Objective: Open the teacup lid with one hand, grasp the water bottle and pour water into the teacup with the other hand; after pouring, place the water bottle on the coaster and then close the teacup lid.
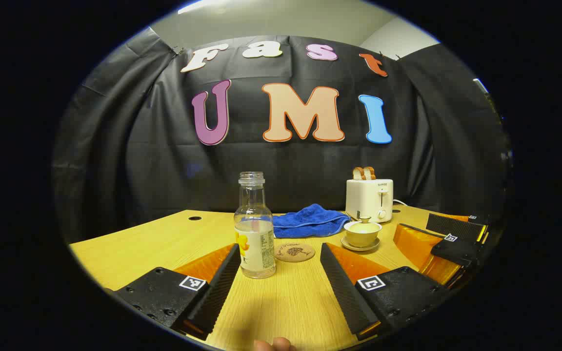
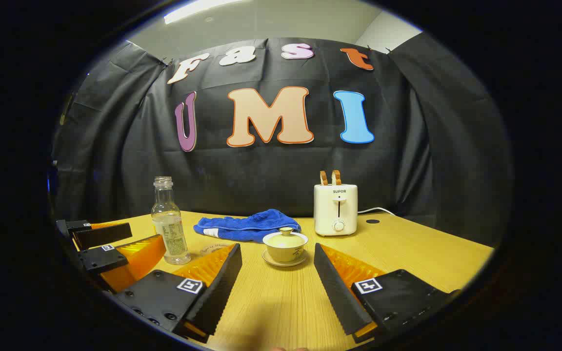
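Wooden table point(image 1: 130, 248) is holding the uncapped bottle point(image 1: 254, 229), coaster point(image 1: 294, 252) and lidded teacup point(image 2: 285, 243) (on its saucer); left gripper point(image 1: 281, 278) and right gripper point(image 2: 277, 280) are hovering, jaws wide, gripping nothing.

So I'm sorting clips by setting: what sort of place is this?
Likely a staged recording booth, not a real kitchen: black cloth wall behind a wooden table holding a toaster, lidded teacup and water bottle.
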`<control>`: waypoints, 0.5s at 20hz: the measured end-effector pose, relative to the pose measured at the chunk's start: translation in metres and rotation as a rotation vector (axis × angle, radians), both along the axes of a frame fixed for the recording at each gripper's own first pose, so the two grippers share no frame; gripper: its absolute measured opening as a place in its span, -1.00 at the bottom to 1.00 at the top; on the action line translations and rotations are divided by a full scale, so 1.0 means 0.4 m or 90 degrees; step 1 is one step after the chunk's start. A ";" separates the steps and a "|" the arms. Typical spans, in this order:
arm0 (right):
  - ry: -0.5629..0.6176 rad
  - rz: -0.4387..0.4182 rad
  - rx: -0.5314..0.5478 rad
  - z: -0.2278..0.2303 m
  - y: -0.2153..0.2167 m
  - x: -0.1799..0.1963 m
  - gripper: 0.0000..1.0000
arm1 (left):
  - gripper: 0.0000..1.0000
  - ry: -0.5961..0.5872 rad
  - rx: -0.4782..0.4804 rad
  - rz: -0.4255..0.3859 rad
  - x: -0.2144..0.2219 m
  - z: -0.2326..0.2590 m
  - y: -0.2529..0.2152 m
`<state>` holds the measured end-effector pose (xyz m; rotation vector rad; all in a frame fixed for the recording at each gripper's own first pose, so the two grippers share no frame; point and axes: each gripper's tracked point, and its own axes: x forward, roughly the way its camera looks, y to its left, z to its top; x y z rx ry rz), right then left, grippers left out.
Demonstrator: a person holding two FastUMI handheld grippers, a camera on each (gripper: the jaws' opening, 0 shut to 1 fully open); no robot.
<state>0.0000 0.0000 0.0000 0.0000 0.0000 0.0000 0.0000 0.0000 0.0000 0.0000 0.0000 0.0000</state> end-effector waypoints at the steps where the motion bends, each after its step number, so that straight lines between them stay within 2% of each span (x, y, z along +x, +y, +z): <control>1: 0.000 0.000 0.000 -0.001 -0.001 0.000 0.87 | 0.92 0.000 0.000 0.000 0.000 0.001 -0.002; 10: 0.000 0.000 0.000 0.001 0.000 0.001 0.87 | 0.92 -0.001 0.000 -0.003 0.003 -0.003 -0.007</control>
